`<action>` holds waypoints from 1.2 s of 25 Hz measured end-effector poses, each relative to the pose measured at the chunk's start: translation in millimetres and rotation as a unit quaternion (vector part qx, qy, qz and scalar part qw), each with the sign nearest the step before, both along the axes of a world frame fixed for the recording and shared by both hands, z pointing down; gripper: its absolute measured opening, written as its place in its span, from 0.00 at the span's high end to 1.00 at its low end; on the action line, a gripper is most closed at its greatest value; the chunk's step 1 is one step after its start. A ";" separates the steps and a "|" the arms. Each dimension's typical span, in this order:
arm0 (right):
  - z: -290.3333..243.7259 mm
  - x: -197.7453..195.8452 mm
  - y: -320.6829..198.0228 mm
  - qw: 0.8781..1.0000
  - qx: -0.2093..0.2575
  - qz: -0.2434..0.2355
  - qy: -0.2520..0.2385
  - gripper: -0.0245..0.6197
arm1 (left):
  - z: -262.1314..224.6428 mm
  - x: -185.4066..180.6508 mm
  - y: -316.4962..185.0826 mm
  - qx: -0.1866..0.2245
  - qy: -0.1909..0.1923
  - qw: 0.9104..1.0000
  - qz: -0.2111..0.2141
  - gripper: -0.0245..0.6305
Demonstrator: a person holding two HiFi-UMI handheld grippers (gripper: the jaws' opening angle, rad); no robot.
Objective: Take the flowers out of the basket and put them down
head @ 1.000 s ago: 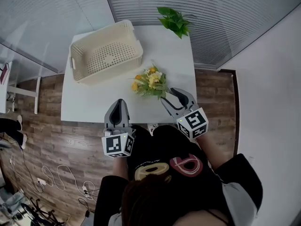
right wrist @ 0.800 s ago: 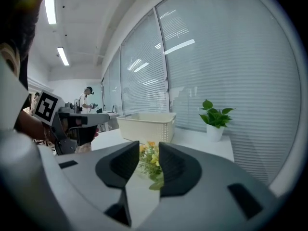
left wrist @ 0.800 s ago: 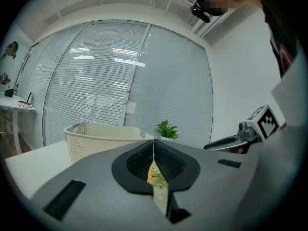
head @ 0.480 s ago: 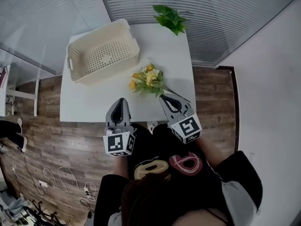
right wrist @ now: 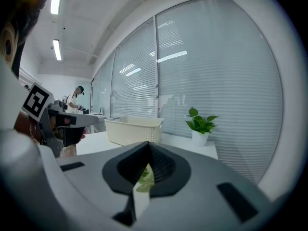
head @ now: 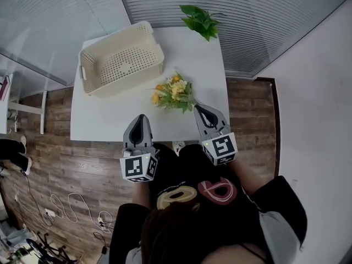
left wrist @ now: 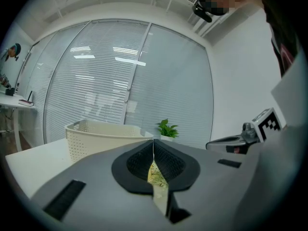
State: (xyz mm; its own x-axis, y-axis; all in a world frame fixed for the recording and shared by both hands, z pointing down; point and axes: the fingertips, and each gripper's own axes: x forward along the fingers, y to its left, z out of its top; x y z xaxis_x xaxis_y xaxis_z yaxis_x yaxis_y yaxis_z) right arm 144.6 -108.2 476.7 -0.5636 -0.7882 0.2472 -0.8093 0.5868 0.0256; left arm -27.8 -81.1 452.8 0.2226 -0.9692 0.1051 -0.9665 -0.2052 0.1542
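A bunch of yellow and orange flowers (head: 173, 94) with green leaves lies on the white table (head: 107, 117), to the right of the cream perforated basket (head: 121, 59). The basket stands with nothing in it. My right gripper (head: 198, 108) sits just right of the bunch's stem end. Its jaws have just been closing and now stand shut, tips together, with nothing seen between them. My left gripper (head: 141, 117) hovers over the table's near edge, shut and holding nothing. In both gripper views a bit of the flowers shows through the slit under the closed tips (left wrist: 153, 141) (right wrist: 148, 143).
A small potted green plant (head: 202, 21) stands at the table's far right corner, close to the blind-covered glass wall. Wooden floor lies around the table, with cables at the lower left. The person's body is right behind both grippers.
The right gripper stood open at the flowers' stem end one second ago; it has since closed and turned a little. The flowers stay on the table. The left gripper has kept still.
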 end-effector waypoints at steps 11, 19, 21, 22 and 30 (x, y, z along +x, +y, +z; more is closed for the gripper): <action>0.9 10.9 -9.1 1.000 0.011 0.019 0.020 0.95 | 2.4 -4.2 -4.7 -0.006 -0.013 1.000 -0.014 0.93; 4.0 9.9 -9.4 0.999 0.012 0.012 0.040 0.95 | 4.3 -9.3 -2.1 -0.012 -0.013 1.000 -0.024 0.93; 5.1 5.7 -8.0 0.999 0.013 0.005 0.046 0.95 | 5.3 -10.5 -1.7 -0.014 -0.013 0.999 -0.026 0.93; 6.1 4.1 -7.5 0.999 0.013 0.003 0.048 0.95 | 6.1 -10.8 -1.6 -0.014 -0.013 0.999 -0.026 0.93; 12.0 -2.5 -5.4 0.998 0.010 -0.006 0.057 0.95 | 8.5 -13.1 0.4 -0.016 -0.011 0.999 -0.030 0.93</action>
State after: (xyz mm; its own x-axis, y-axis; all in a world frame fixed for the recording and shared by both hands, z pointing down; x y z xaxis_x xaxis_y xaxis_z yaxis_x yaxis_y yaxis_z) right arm 142.1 -113.6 488.7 -0.5424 -0.7871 0.2937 -0.7933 0.5949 0.1294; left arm -40.9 -80.7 461.3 0.1612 -0.9769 0.1400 -0.9802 -0.1420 0.1377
